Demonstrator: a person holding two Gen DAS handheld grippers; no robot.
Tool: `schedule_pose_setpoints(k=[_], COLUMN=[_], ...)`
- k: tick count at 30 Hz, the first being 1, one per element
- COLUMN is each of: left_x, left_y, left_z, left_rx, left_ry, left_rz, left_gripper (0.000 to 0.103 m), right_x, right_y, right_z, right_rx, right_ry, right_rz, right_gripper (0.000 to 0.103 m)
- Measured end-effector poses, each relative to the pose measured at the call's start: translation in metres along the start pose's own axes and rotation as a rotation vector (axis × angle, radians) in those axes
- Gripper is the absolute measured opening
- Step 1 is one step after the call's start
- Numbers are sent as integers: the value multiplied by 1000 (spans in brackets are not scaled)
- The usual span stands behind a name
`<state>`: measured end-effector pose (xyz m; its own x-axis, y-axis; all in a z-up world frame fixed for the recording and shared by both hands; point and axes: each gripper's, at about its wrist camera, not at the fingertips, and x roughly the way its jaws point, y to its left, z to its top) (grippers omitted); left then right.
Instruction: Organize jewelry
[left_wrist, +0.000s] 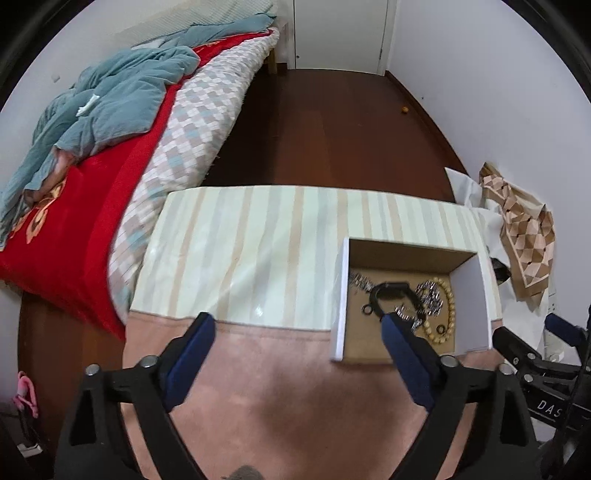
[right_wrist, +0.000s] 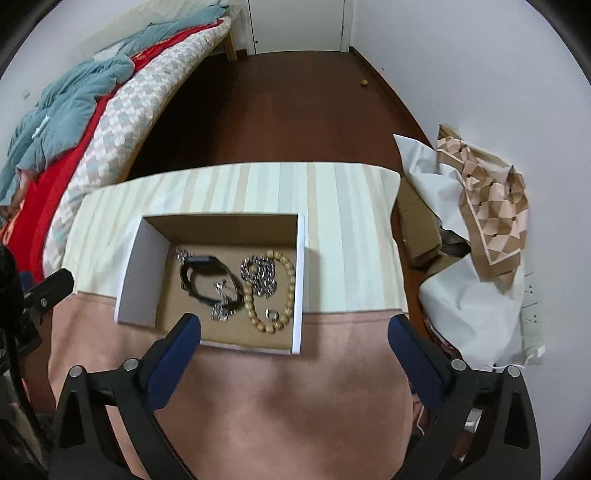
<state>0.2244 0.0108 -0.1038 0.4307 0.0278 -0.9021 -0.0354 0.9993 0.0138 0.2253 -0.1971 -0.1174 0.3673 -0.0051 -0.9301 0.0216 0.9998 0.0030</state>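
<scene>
An open cardboard box (left_wrist: 341, 295) (right_wrist: 299, 280) with white outer walls sits on the table. Inside lie a black wristband (left_wrist: 391, 291) (right_wrist: 207, 277), a wooden bead bracelet (left_wrist: 448, 310) (right_wrist: 284, 291), silver chains (left_wrist: 430, 295) (right_wrist: 258, 275) and small rings (left_wrist: 367, 309) (right_wrist: 272, 314). My left gripper (left_wrist: 297, 326) is open and empty, over the table left of the box, its right finger over the box's near edge. My right gripper (right_wrist: 293, 330) is open and empty, spanning the box's near right corner.
The table (left_wrist: 240, 240) (right_wrist: 351, 240) has a striped cover at the back and a pink cloth (left_wrist: 288, 387) in front. A bed (left_wrist: 110, 147) stands left. Paper bags and cardboard (right_wrist: 480, 214) are piled at the right by the wall.
</scene>
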Motion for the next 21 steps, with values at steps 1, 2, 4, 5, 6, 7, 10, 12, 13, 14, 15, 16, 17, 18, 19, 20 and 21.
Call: schedule_pose_setpoints(k=[1, 2, 4, 5, 6, 7, 10, 12, 13, 14, 15, 16, 17, 18, 19, 20, 21], left_x=[-2, -4, -11, -16, -20, -25, -42, -57, -63, -72, -79, -86, -97, -104, -113, -121, -130], left_y=[-1, -1, -1, -2, -3, -4, -5, -5, -6, -7, -6, -7, -8, -9, -9, -9, -9], left_z=[-3, -5, -11, -15, -17, -19, -26, -32, -35, -39, -42, -46, -50, -53, -58, -60, -64], left_rx=[3, 4, 5, 3, 0, -1, -4, -11, -11, -13, -14, -13, -9, -8, -6, -4, -5], left_ry=[0, -1, -6, -12, -16, -21, -44, -60, -68, -81, -89, -98, -111, -120, -135, -148, -165], left_rz=[10, 13, 16, 18, 18, 15, 15, 12, 12, 12, 11, 7, 3, 5, 6, 8, 13], left_gripper=[100, 100, 100, 100, 100, 100, 100, 100, 100, 100, 100, 100, 100, 100, 100, 100, 100], right_x=[-2, -5, -12, -17, -20, -28, -50, -65, -74, -84, -93, -103, -112, -119, -129, -140, -148], right_y=[1, 1, 1, 1, 1, -1, -4, -5, -5, -5, -6, -7, -7, -7, -7, -8, -9], right_z=[-3, -6, -11, -14, -17, -20, -28, -33, -37, -41, -45, -49, -52, -55, -60, -65, -69], right_rx=[1, 3, 7, 7, 8, 10, 15, 18, 21, 23, 24, 25, 24, 23, 22, 23, 23], right_ry=[0, -1, -9, -14, -19, -28, -58, -76, -88, -101, -114, -127, -141, -151, -163, -177, -190], right_rz=[-4, -8, -21, -25, -28, -38, -47, -48, -49, -52, -54, -54, -56, -59, -60, -57, -56], right_gripper=[102, 102, 102, 103, 103, 103, 103, 103, 103, 103, 103, 103, 103, 103, 103, 103, 103])
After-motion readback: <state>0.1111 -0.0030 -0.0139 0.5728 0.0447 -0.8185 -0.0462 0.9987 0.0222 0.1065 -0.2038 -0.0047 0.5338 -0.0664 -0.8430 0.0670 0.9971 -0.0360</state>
